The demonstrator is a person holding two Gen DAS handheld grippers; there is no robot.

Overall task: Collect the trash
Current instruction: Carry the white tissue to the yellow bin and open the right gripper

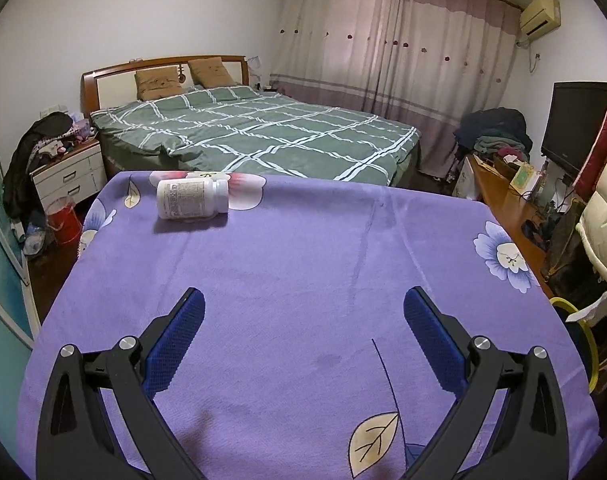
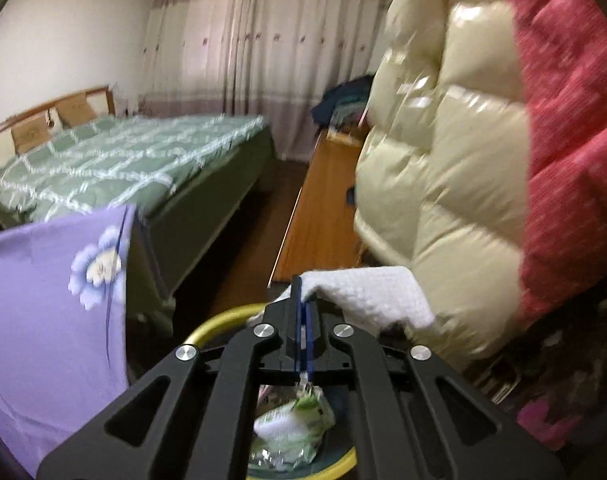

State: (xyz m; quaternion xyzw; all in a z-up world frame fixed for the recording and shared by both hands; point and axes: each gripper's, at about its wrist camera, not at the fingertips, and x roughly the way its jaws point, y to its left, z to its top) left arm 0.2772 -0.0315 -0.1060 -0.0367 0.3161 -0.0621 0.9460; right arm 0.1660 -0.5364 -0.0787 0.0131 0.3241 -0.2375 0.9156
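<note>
The right gripper (image 2: 302, 300) hangs above the yellow-rimmed bin (image 2: 219, 322), jaws pinched on a white tissue (image 2: 367, 292); dropping it means letting go. Well beyond the bin, on the purple cloth (image 1: 303, 260), the white bottle (image 1: 192, 199) awaits the left gripper (image 1: 303, 300), which gapes empty.

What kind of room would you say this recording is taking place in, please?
Most likely a home bedroom: a made bed with a green checked duvet, a white bedside table piled with clothes beside it, and full-length curtains drawn across the far wall.
</note>
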